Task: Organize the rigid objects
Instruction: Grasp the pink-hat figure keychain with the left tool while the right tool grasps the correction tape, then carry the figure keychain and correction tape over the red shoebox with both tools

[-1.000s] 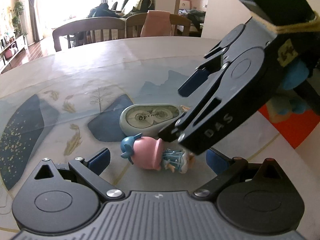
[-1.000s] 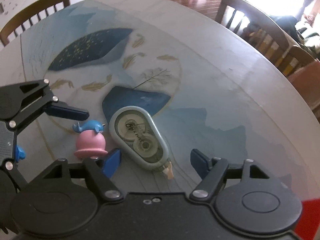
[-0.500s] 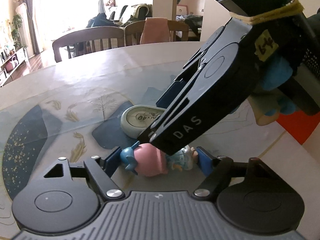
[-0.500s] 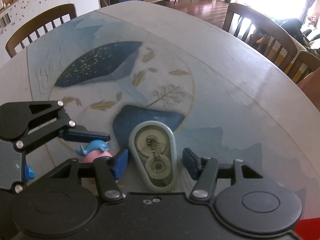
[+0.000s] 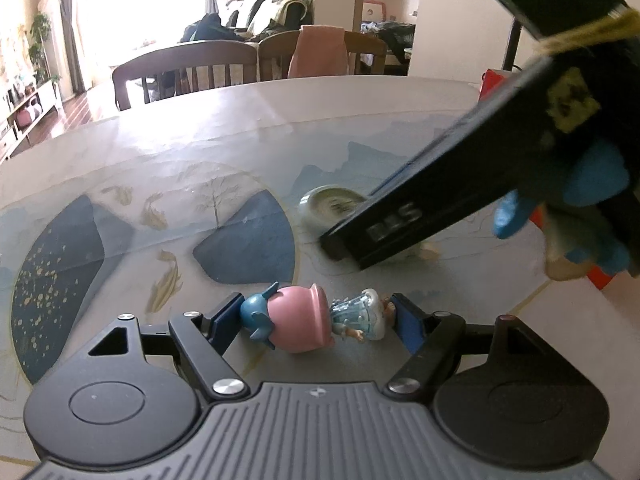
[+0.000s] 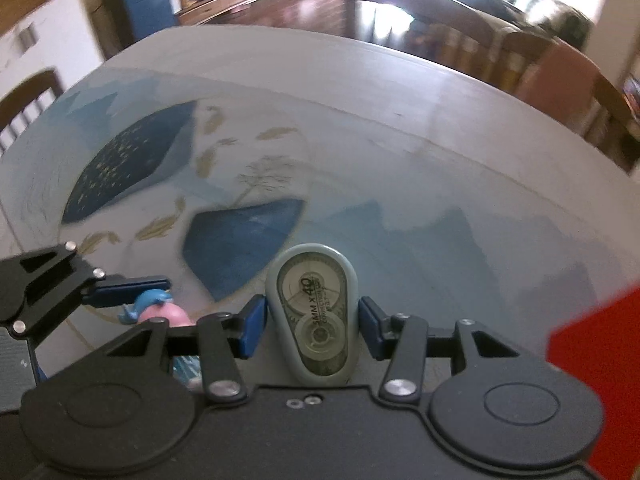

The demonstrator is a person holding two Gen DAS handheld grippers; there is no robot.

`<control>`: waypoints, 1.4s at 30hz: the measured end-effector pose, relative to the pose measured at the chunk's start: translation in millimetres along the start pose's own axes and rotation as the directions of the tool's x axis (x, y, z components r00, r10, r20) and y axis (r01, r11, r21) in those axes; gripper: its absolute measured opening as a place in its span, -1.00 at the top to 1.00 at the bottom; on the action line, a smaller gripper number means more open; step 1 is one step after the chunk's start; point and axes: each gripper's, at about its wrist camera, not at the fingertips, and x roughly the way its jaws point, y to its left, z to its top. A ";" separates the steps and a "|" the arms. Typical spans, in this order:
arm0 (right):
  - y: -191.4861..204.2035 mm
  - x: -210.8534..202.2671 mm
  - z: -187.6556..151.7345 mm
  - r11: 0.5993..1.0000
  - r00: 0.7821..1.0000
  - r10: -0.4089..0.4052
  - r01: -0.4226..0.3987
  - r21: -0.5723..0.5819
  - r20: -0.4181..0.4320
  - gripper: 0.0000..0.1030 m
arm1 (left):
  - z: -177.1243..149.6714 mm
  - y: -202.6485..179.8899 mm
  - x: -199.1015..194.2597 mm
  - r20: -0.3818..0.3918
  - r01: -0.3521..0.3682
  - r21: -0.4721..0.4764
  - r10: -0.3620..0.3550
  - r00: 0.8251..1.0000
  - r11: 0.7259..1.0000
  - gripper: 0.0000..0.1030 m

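Observation:
A small figurine [image 5: 308, 320] with a pink hat and a blue whale on top lies on its side on the table. My left gripper [image 5: 318, 320] has closed on it, one blue pad at each end. A grey-green correction tape dispenser [image 6: 312, 320] lies flat between the blue pads of my right gripper [image 6: 312, 322], which touch its two sides. In the left wrist view the dispenser [image 5: 332, 208] is partly hidden under the right gripper's black body [image 5: 460, 196]. In the right wrist view the figurine [image 6: 158, 310] peeks out at the lower left.
The round table [image 6: 400, 128] has a blue and gold painted top. A red object [image 6: 592, 380] sits at the right edge, also seen in the left wrist view [image 5: 600, 276]. Wooden chairs [image 5: 188, 68] stand around the far rim.
Both grippers have moved in and closed: the left on the figurine, the right on the tape dispenser. The right gripper has swung off the figurine toward the right.

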 end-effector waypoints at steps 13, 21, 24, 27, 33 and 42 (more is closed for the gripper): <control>3.4 -70.1 -35.0 0.982 0.998 0.039 -0.049 0.180 0.054 0.06 | -4.8 3.2 -29.7 -0.034 0.033 -0.069 -0.035 0.999 0.997 -0.53; 4.9 -122.5 -47.6 0.971 0.993 0.014 -0.043 0.236 0.120 0.06 | 11.9 -8.2 -71.1 0.001 0.075 -0.090 -0.075 0.997 0.993 -0.53; -0.1 -145.0 -53.8 0.967 0.988 -0.003 -0.036 0.254 0.154 0.06 | 20.4 -18.6 -86.3 0.023 0.085 -0.075 -0.084 0.996 0.994 -0.53; -5.9 -163.4 -60.8 0.963 0.984 -0.019 -0.030 0.268 0.176 0.06 | 29.4 -28.2 -96.9 0.036 0.096 -0.072 -0.093 0.995 0.993 -0.53; -23.2 -195.2 -77.2 0.954 0.976 -0.047 -0.019 0.298 0.215 0.06 | 47.1 -54.3 -113.1 0.063 0.119 -0.051 -0.116 0.991 0.992 -0.53; -59.1 -225.5 -102.6 0.943 0.962 -0.095 0.005 0.333 0.256 0.06 | 77.6 -103.7 -117.1 0.085 0.144 -0.034 -0.141 0.986 0.989 -0.53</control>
